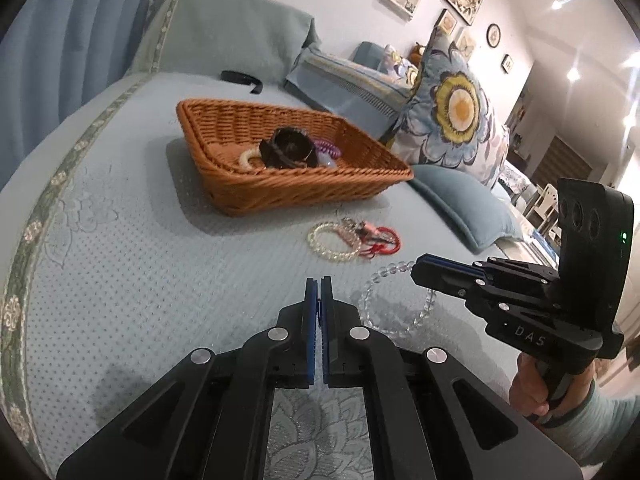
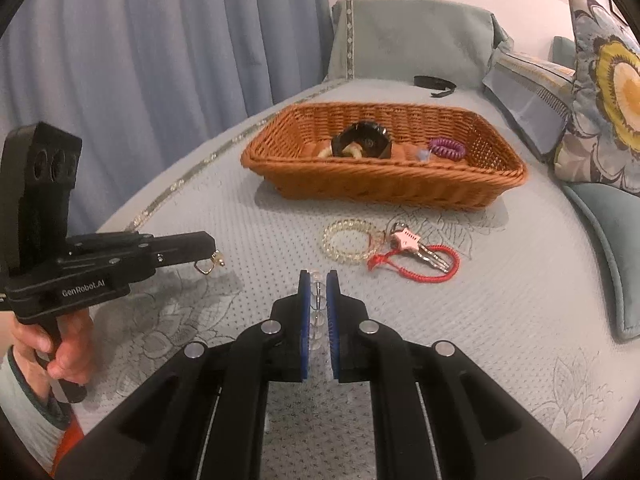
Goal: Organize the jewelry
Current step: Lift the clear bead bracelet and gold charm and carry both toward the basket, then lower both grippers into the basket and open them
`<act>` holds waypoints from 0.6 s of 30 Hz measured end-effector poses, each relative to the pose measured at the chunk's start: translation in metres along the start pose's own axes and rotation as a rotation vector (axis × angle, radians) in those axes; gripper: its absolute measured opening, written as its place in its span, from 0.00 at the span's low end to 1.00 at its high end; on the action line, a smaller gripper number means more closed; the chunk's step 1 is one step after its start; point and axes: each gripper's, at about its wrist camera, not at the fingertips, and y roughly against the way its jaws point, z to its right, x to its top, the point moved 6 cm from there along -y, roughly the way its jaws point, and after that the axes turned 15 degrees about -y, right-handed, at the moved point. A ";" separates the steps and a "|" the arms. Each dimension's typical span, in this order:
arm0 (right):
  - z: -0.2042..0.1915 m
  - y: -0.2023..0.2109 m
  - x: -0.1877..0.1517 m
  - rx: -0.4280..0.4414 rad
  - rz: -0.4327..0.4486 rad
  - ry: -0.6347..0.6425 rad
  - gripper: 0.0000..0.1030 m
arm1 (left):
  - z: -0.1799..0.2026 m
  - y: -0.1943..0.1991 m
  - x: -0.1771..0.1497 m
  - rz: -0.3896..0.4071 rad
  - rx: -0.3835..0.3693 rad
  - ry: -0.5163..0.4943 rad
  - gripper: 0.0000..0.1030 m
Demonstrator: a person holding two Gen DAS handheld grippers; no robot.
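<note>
Pale blue quilted bedding covers the bed [image 2: 500, 320], a blue curtain behind. At nine o'clock in the right wrist view, the left tool [image 2: 211, 249] is clenched on a small gold clasp [image 2: 208, 266], possibly an earring; blur hides detail. At twelve o'clock sits the brown woven wicker basket [image 2: 384, 184], already holding a dark flower-shaped hair clip [image 2: 362, 140], a purple coil tie [image 2: 447, 148] and a cream ring. Just below centre, the right tool [image 2: 318, 280] grips a clear glass bead bracelet [image 1: 396, 300]. Left on the bedding, by my reckoning: a yellow bead bracelet [image 2: 348, 242], pink star keys [image 2: 416, 246], a red cord bracelet [image 2: 416, 266].
</note>
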 end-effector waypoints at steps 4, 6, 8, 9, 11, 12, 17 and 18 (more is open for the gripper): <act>0.004 0.010 0.008 0.010 0.020 -0.029 0.06 | 0.007 0.007 0.004 0.020 0.022 -0.010 0.00; 0.005 0.016 0.013 0.011 0.035 -0.039 0.06 | 0.011 0.012 0.009 0.040 0.024 -0.014 0.00; 0.008 0.022 0.019 0.020 0.045 -0.062 0.06 | 0.015 0.016 0.016 0.058 0.032 -0.020 0.00; 0.010 0.026 0.024 0.014 0.056 -0.076 0.06 | 0.016 0.018 0.020 0.065 0.037 -0.021 0.00; 0.015 0.033 0.036 0.004 0.077 -0.104 0.06 | 0.016 0.020 0.028 0.075 0.047 -0.011 0.00; 0.016 0.036 0.042 0.005 0.085 -0.114 0.06 | 0.015 0.022 0.033 0.082 0.052 -0.007 0.00; 0.024 0.049 0.087 -0.008 0.150 -0.143 0.06 | 0.006 0.024 0.066 0.117 0.091 -0.020 0.00; 0.027 0.049 0.098 -0.015 0.162 -0.146 0.06 | 0.005 0.022 0.073 0.120 0.094 -0.024 0.00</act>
